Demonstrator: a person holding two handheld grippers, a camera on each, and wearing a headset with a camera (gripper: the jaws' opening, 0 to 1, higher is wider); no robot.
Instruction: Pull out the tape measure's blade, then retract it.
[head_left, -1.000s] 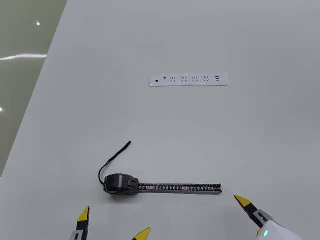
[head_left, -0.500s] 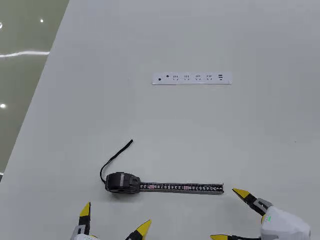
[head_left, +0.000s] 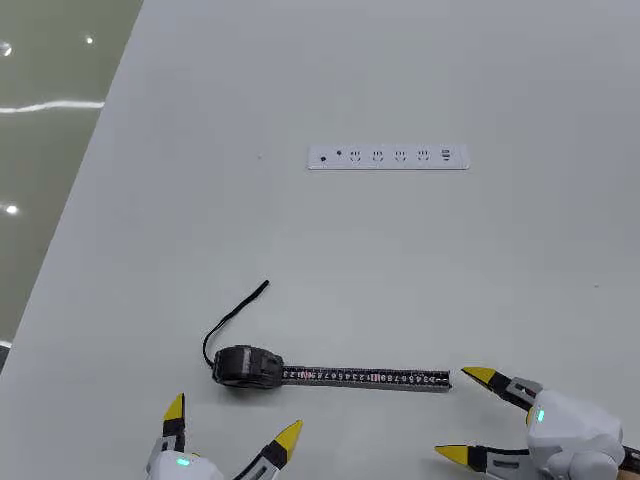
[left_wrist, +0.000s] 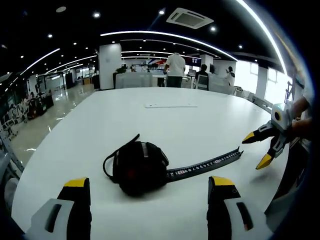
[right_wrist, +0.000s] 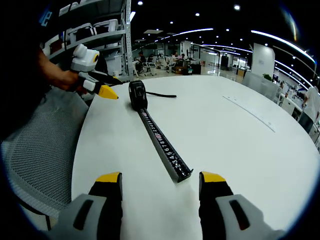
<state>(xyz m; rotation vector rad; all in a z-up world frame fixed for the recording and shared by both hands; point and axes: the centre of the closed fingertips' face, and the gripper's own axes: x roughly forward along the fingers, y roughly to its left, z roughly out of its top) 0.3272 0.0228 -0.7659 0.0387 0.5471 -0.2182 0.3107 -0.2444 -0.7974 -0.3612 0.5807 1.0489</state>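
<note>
Tape measure (head_left: 245, 366) lies on the white table (head_left: 400, 260), blade (head_left: 365, 378) drawn out flat | left tongs (head_left: 232, 420) spread, holding nothing, near the tape measure's case | right tongs (head_left: 464, 413) spread, holding nothing, near its blade tip | power strip (head_left: 388, 157) well beyond the tape measure
</note>
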